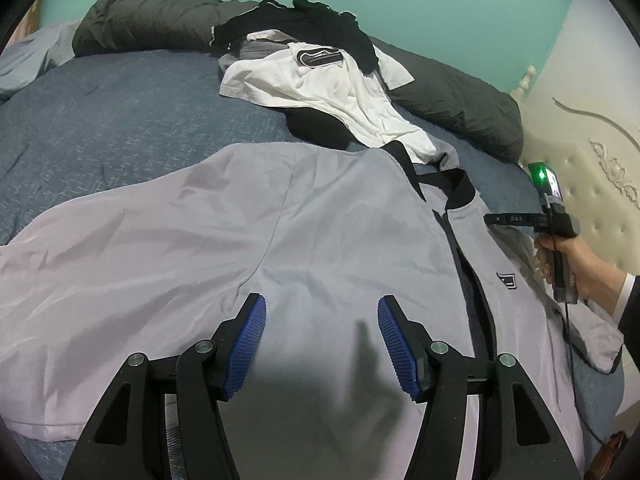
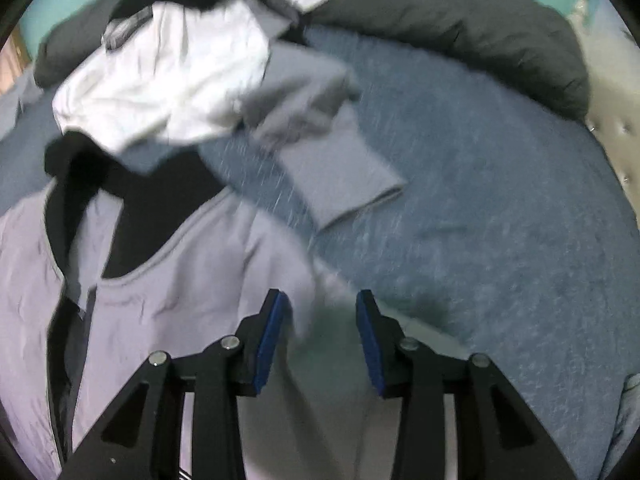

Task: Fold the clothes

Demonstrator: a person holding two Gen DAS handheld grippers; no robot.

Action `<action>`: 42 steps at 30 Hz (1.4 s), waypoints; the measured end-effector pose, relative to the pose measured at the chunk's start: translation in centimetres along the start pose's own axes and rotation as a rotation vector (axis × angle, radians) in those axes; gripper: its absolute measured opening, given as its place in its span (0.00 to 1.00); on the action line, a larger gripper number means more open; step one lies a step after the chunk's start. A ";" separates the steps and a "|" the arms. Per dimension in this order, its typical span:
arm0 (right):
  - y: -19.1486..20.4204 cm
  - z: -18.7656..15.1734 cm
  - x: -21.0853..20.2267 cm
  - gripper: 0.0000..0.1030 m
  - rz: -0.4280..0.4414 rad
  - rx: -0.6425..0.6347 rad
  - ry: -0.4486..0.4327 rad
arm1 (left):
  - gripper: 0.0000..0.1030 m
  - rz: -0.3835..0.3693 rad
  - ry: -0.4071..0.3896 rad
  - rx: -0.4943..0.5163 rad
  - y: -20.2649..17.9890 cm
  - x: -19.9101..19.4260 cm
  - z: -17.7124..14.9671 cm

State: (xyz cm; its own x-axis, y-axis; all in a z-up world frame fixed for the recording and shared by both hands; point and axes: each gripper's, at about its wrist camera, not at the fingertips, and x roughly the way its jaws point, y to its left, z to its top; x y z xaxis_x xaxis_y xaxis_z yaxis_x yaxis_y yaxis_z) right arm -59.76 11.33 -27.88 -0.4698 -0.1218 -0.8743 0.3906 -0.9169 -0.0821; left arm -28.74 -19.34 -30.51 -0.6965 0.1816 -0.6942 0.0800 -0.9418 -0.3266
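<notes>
Grey and spread flat on the blue bedspread [image 1: 120, 120], the jacket [image 1: 320, 232] lay crosswise, black collar [image 1: 460, 184] toward the headboard [image 1: 592, 168]. Only the left view showed the right gripper [image 1: 508, 220] in a hand [image 1: 568, 264]; the right view showed a grey sleeve [image 2: 340, 176]. Both the left gripper [image 1: 322, 340] and the right hung parted, gripping nothing, with a white shirt [image 1: 332, 84] heaped beyond.

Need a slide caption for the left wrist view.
Left gripper, fingers apart, above a grey jacket spread on the bed.

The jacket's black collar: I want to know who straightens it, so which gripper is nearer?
Right. The right gripper hovers over the jacket's shoulder edge just beside the black collar. The left gripper hangs over the jacket's chest panel, farther down from it.
</notes>
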 end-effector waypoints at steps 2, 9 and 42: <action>0.4 0.2 -1.9 0.37 0.030 0.017 -0.118 | 0.61 0.001 0.000 -0.004 0.4 -0.3 0.0; 5.3 2.3 -5.8 0.37 0.196 -0.006 -0.224 | 0.61 0.010 -0.013 -0.008 1.7 -1.8 0.4; 16.7 4.9 1.4 0.05 0.356 0.020 -0.016 | 0.62 0.017 0.005 -0.059 5.4 -1.7 0.2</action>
State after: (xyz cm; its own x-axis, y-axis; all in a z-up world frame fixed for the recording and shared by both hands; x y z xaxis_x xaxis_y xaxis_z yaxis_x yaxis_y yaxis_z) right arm -57.83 -5.99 -28.12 -0.3195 -0.4408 -0.8388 0.5167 -0.8231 0.2358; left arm -27.22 -24.84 -30.98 -0.6914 0.1675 -0.7028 0.1338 -0.9262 -0.3524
